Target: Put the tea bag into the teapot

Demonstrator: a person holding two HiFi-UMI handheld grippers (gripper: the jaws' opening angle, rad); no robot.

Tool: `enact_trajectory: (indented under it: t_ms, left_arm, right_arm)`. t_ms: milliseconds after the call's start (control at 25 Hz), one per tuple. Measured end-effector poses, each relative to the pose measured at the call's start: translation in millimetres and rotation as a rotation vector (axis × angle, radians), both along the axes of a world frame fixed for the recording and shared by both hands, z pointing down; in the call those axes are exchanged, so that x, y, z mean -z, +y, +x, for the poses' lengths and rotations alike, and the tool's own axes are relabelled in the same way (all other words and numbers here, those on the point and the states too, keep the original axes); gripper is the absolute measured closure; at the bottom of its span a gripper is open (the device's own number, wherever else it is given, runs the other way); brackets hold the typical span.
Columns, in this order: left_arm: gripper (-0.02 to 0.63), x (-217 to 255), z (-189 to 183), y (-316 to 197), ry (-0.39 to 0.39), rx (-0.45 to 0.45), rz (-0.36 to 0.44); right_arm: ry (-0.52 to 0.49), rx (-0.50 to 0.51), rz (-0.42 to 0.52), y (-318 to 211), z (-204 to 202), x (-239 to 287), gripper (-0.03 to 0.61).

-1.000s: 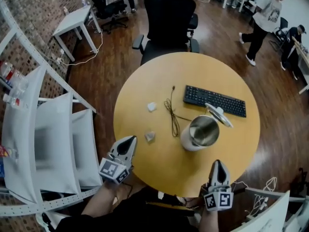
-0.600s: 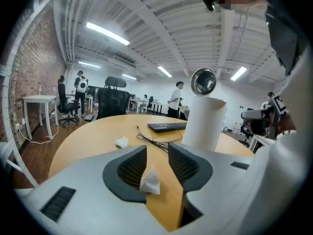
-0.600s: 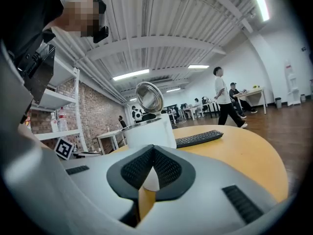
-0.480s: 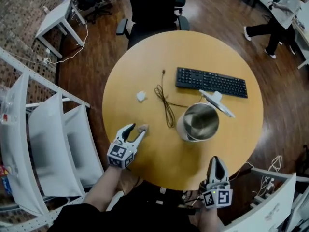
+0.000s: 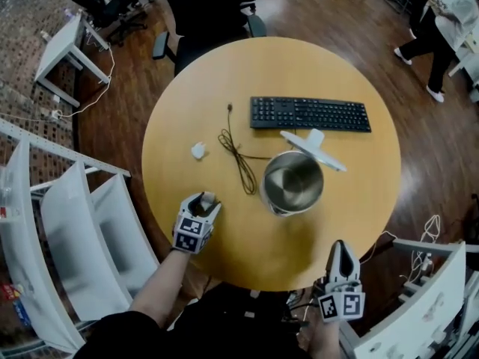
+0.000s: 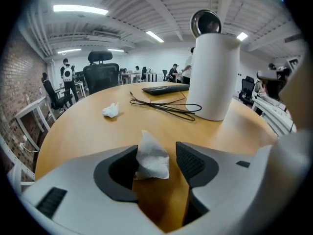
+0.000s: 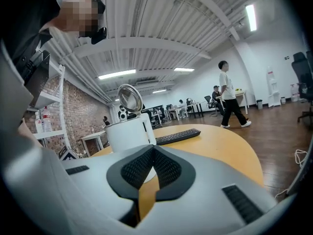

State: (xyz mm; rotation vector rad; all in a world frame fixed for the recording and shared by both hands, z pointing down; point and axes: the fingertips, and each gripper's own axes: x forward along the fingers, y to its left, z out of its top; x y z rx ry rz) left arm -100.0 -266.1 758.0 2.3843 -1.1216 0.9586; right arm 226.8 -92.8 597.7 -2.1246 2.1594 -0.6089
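A small white tea bag [image 6: 151, 159] [image 5: 209, 197] stands on the round wooden table [image 5: 337, 223], front left. My left gripper [image 5: 205, 200] [image 6: 157, 152] points down at it. Its jaws have just been opening and now stand open, one on each side of the bag, and the right pad is clear of it. The white teapot [image 5: 293, 183] [image 6: 213, 77] [image 7: 128, 130] stands right of centre with its lid [image 5: 314, 147] flipped open. My right gripper [image 5: 342, 248] [image 7: 153, 154] hangs at the front edge with its pads together and nothing in them.
A second crumpled white piece [image 5: 198, 151] [image 6: 111, 110] lies further back on the left. A black cable [image 5: 238, 155] [image 6: 166, 106] snakes between it and the teapot. Behind the teapot is a black keyboard [image 5: 310, 114]. A black office chair [image 5: 206, 6] stands at the far side.
My left gripper has dropped forward onto the table, and its jaws went from shut to open around the tea bag. The right gripper stays at the front edge, still shut.
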Motion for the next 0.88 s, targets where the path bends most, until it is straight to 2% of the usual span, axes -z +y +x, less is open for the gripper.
enact_trajectory:
  t_ms: [80, 120, 160, 320, 400, 640, 880]
  left_arm:
    - [0.38, -2.0, -3.7, -1.6, -0.018, 0.032, -0.015]
    - [0.429, -2.0, -7.7, -3.6, -0.019, 0.06, -0.022]
    - [0.505, -1.9, -11.6, -5.6, -0.016, 0.082, -0.033]
    - [0.534, 2.0, -14.3, -7.9, -0.015, 0.08, -0.082]
    - [0.537, 18.4, -11.8, -11.1, 0.008, 0.078, -0.037]
    - [0.537, 114.6, 23.3, -18.7, 0.257, 0.038, 0.144]
    - [0.538, 209.5, 47.8, -23.5, 0.44, 0.038, 0.316]
  right_arm:
    - [0.005, -0.011, -0.002, 1.5, 1.5, 3.1, 0.574]
    - [0.006, -0.013, -0.003, 1.4, 1.6, 4.8, 0.574]
    - [0.008, -0.012, -0.001, 1.0, 1.3, 6.4, 0.574]
    - [0.024, 0.006, 0.027, -6.0, 1.5, 17.1, 0.574]
    - [0.048, 0.021, 0.042, -12.7, 2.0, 25.8, 0.574]
    - [0.148, 0.088, 0.101, -35.5, 3.8, 59.2, 0.574]
    - [0.211, 0.123, 0.2, -52.1, 5.7, 114.9, 0.574]
